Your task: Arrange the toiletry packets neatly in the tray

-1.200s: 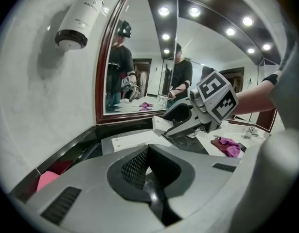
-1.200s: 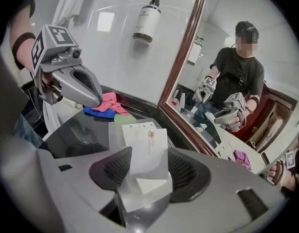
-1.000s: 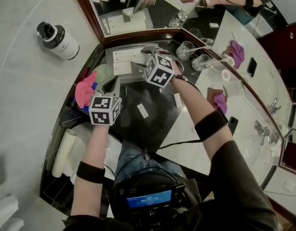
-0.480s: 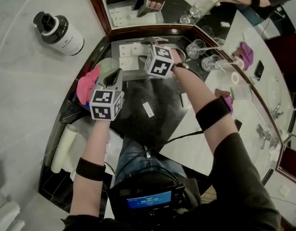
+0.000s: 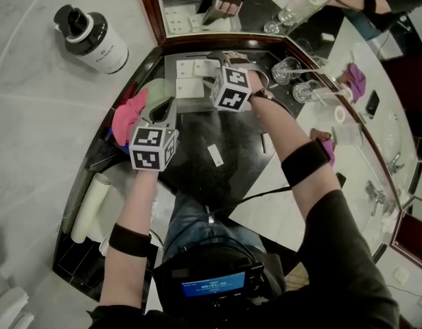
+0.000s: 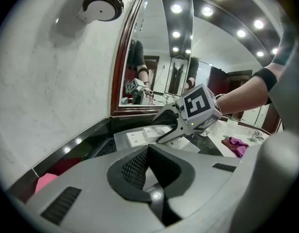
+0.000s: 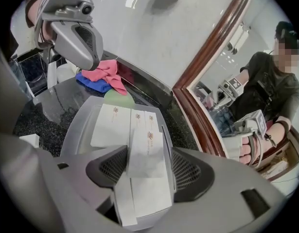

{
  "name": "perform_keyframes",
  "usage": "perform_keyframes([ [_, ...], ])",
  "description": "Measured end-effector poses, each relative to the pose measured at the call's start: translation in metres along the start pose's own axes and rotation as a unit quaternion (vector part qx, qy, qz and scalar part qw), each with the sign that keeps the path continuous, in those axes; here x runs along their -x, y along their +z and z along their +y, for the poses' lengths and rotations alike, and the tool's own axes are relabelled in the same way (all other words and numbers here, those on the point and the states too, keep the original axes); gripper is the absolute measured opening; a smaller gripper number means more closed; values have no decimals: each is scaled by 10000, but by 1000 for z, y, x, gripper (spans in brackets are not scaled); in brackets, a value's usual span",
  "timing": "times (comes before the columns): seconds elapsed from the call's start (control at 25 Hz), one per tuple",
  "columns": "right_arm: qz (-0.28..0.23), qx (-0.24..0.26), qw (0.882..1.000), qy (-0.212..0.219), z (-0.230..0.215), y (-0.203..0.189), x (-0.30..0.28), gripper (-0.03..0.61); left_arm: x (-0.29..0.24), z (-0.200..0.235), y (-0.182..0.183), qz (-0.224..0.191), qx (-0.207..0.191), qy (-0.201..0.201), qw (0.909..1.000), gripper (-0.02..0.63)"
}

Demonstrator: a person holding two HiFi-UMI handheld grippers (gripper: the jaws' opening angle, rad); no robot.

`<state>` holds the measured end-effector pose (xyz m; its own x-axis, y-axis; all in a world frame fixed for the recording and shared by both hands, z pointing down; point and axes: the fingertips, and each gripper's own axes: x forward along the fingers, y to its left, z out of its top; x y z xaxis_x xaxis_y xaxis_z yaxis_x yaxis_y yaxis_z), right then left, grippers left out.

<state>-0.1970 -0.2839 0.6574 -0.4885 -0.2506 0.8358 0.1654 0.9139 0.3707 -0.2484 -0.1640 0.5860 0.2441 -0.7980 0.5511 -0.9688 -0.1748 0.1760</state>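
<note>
Head view: my right gripper (image 5: 219, 66) reaches over the tray (image 5: 171, 70) at the upper centre of the frame, its marker cube covering whatever sits at the jaws. My left gripper (image 5: 164, 108) hangs lower left, beside the pink cloth (image 5: 127, 116). A loose packet (image 5: 215, 155) lies on the dark counter (image 5: 197, 180) at mid-frame between my two arms, its long axis running up and down the frame. I judge the left gripper is slightly nearer to it.

Left gripper view: my left jaws (image 6: 149, 171) are pressed together with nothing between them. Past them, at centre frame, the right gripper (image 6: 164, 135) dips towards the tray (image 6: 121, 141). From this side its jaws read only as a dark fork.

Right gripper view: this one settles it. My right jaws (image 7: 144, 166) stand apart (they have just been opening), and a white packet (image 7: 147, 152) lies between the pads without being pinched. Its long axis runs straight away along the jaws, parallel to the row of packets (image 7: 113, 125) already lying side by side in the tray (image 7: 71, 132). I judge the next move is to lift clear without dragging that packet crooked.
</note>
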Motion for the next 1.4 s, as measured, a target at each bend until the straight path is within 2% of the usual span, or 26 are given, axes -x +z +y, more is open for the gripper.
perform_keyframes([
  [0.32, -46, -81, 10000, -18, 4, 4, 13, 314, 6, -3, 0, -22, 6, -5, 10000, 0],
  [0.6, -155, -239, 9996, -50, 18, 9, 50, 303, 19, -21, 4, -105, -55, 3, 9999, 0],
  [0.64, -212, -306, 9993, -38, 22, 11, 59, 287, 23, -25, 4, -110, -61, 3, 9999, 0],
  [0.84, -491, -651, 9961, -329, 38, 9, 112, 124, 47, -47, 3, -143, -96, 49, 9998, 0],
  [0.96, -542, -982, 9924, -507, 51, -1, 139, 56, 62, -60, 4, -197, -128, 105, 9997, 0],
  [1.12, -609, -1791, 9801, -601, 78, -22, 172, 29, 83, -79, 2, -241, -159, 175, 9994, 0],
  [1.4, -906, -3179, 9412, -696, 116, -54, 229, 15, 116, -111, -4, -301, -191, 286, 9990, 0],
])
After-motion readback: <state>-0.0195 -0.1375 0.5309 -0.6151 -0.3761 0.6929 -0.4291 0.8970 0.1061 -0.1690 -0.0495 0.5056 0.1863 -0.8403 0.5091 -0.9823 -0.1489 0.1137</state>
